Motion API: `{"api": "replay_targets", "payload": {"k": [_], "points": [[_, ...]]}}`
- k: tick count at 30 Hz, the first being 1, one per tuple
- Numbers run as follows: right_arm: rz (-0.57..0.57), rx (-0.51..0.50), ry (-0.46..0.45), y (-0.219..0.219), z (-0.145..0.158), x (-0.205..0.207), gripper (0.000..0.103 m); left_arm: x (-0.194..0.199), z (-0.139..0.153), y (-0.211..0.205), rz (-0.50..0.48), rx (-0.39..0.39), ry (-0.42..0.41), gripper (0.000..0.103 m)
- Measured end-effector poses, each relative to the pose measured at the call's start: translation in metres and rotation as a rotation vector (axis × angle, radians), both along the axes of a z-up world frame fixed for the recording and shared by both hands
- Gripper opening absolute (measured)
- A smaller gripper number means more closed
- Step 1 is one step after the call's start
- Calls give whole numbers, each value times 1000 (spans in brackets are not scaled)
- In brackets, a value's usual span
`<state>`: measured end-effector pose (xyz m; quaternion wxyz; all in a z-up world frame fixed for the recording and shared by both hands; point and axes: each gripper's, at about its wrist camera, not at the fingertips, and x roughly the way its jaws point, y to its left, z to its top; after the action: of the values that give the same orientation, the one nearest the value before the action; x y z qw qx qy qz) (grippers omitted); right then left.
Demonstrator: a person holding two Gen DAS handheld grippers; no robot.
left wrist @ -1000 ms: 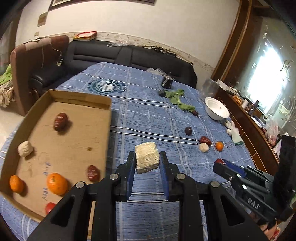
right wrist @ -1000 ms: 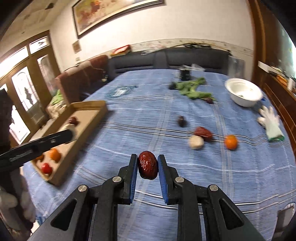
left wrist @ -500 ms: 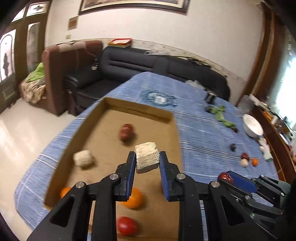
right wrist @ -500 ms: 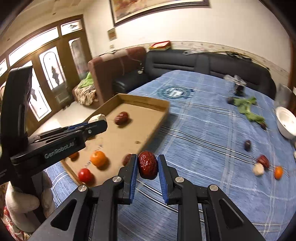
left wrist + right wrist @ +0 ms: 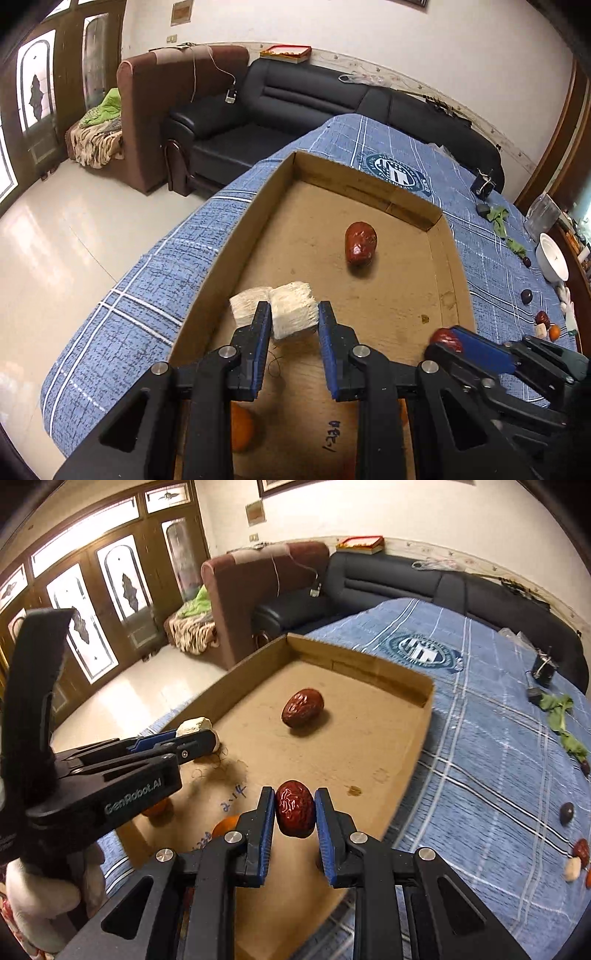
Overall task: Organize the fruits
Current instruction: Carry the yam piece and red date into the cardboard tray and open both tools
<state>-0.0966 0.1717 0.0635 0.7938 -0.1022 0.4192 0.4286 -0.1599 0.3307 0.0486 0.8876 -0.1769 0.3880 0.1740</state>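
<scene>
Over the cardboard tray, the left gripper grips a white block, perhaps touching another white piece; the right gripper clamps a red date.

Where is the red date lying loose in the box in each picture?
Left wrist view: red date lies right of center, above the gripped white block.
Right wrist view: red date lies at center, above the gripped date.
Shared landmark: the cardboard box far wall behind it.

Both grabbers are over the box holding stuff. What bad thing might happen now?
1. The left hand-held gripper holds a white block right beside another white block; letting go might bump that one.
2. The right hand-held gripper holds a red date near the cardboard box side wall; dropped, it may roll.
3. The grippers are close and might collide.
</scene>
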Motion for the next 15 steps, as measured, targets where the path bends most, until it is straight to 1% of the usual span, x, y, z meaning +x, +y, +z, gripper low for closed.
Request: {"api": "replay_targets", "payload": {"k": [4,8,10,12,15], "points": [[0,-29,16,10,-12,7,25,5,-2,-1,-6,5,2,25],[6,-51,35,18,-22,13,25,9,-4,-1,-15,-8,1,25],[7,-60,34,21,-24,12,25,9,-4,-1,-17,-13,-1,27],[8,-68,32,23,-25,12,25,9,-3,-2,-15,-17,-6,33],[7,-64,25,22,-24,12,25,5,4,-3,-9,-16,-25,40]]}}
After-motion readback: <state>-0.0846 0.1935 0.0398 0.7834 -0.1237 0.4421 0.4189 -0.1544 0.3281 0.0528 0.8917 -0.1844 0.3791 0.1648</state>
